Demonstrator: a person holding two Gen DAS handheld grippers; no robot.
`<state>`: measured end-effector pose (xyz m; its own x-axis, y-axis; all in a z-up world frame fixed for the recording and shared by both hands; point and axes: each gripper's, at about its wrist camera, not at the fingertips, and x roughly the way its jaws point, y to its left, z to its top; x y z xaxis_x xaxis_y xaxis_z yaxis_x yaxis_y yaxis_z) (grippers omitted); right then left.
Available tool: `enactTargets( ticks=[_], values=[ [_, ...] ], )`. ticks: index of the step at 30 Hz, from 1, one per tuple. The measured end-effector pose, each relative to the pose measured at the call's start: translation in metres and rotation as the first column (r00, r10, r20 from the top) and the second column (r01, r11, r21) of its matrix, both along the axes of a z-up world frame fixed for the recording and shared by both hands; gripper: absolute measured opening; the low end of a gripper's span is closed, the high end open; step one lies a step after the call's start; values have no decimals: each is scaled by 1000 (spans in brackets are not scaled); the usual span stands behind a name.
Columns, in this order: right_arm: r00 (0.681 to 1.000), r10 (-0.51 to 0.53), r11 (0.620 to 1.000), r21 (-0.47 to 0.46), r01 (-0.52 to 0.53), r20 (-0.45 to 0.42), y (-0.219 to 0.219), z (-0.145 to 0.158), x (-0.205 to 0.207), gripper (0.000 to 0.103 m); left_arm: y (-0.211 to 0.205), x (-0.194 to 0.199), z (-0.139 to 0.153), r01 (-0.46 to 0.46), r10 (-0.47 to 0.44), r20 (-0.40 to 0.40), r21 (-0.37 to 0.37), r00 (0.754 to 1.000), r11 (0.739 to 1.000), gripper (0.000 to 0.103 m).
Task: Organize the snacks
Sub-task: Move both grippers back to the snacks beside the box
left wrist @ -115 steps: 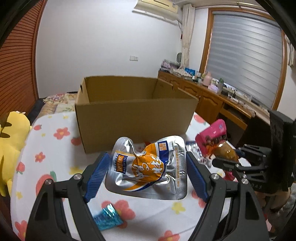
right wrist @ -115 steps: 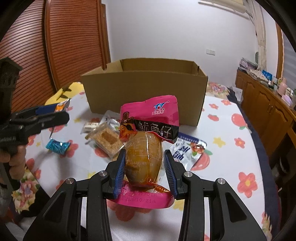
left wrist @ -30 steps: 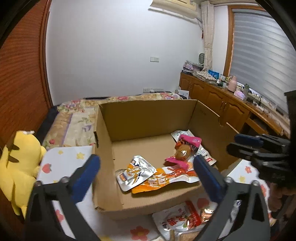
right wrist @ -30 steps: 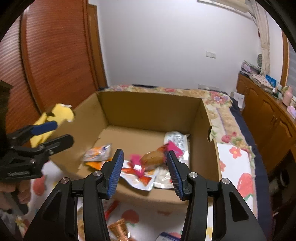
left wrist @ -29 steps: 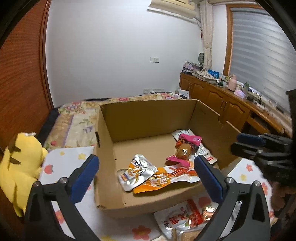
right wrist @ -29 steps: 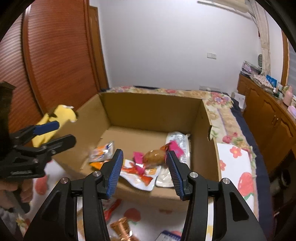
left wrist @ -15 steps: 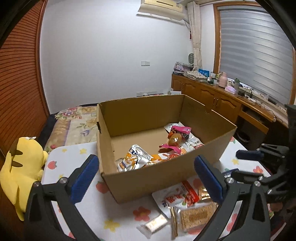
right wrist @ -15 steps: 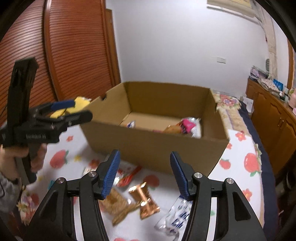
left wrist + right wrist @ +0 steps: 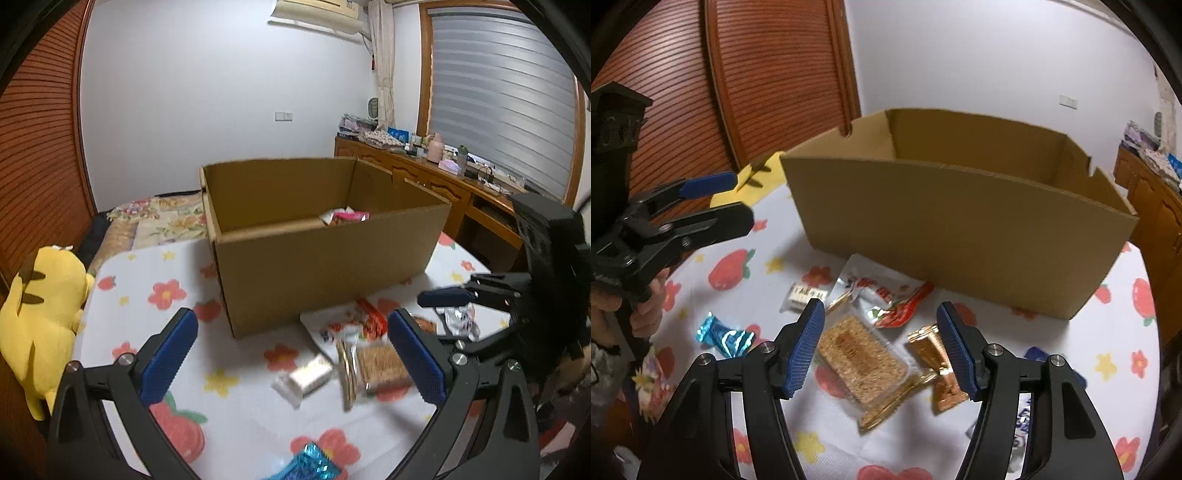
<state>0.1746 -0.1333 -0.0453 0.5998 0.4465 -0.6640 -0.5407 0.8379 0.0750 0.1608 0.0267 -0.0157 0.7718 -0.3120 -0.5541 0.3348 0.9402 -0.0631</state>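
Snacks lie loose on the counter before the cardboard box; the right hand-held gripper, spread and empty, brackets the grain bar, likely next; the left hand-held gripper hovers spread, empty.

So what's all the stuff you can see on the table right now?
Cardboard box: one, brown, open, at the back of the table.
Snacks in the box: pink and white tops just showing; count unclear.
Red-and-white pouch: one, in front of the box.
Grain bar: one, tan, clear wrapper.
Gold packet: one, right of the bar.
Blue foil candy: one, on the left.
Small white packet: one.
Tablecloth: white, flowers and strawberries.
Yellow plush: one, off the table's left edge.
Left hand-held gripper: open.
Right hand-held gripper: open.
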Motion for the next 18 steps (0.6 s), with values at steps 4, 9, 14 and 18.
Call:
enactTargets(
  ticks=[4, 9, 14, 18],
  values=[
    [999, 14, 1000, -6, -14, -29, 4, -11, 4, 65, 6, -10, -15, -5, 5, -29, 7, 1000, 1000, 103],
    [998, 22, 1000, -7, -23, -64, 7, -22, 10, 65, 15, -19, -30, -10, 11, -57, 19, 998, 1000, 103],
    [995, 35, 999, -11, -36, -91, 11, -31, 13, 65, 25, -23, -44, -22, 23, -83, 17, 996, 1000, 103],
    [994, 43, 999, -20, -46, -102, 14, -35, 15, 66, 31, -25, -50, -27, 27, -96, 6, 995, 1000, 103]
  ],
)
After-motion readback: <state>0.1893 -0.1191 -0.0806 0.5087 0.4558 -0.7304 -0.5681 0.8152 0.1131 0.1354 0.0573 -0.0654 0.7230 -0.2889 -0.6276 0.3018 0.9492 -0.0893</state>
